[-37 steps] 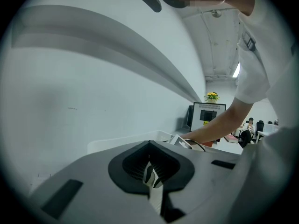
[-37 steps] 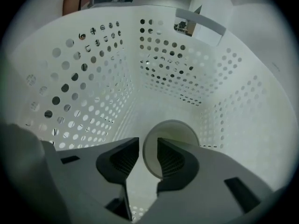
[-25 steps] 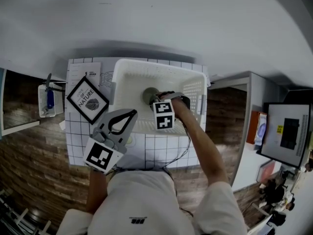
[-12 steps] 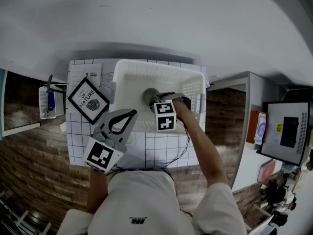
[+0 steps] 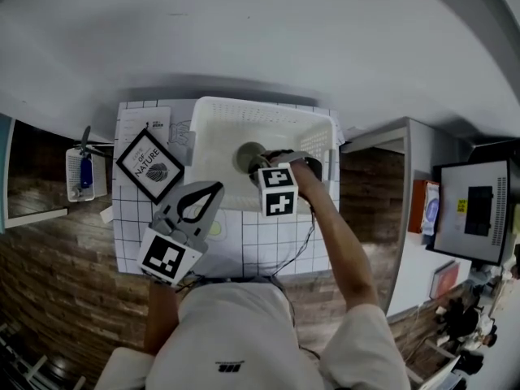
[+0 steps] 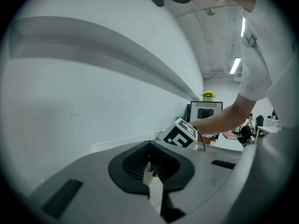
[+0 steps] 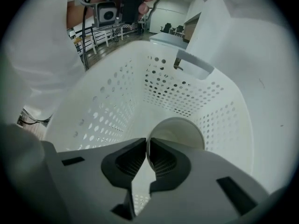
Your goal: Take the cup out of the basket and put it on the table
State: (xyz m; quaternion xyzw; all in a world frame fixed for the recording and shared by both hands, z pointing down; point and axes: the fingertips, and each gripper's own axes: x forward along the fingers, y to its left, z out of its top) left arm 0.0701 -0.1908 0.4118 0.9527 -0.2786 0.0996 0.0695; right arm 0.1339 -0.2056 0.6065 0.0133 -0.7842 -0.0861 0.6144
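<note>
My right fingers are pinched narrow on the cup rim. The cup's just ahead of them, down in the basket, mouth facing back (left fingers closed, empty, farther off), so I reckon lift straight out.

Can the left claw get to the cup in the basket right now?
Probably not easily. The basket is open on top, but the right claw is pinching the cup by its rim, crowding that spot.

Gridded table carries basket, sign, paper.
</note>
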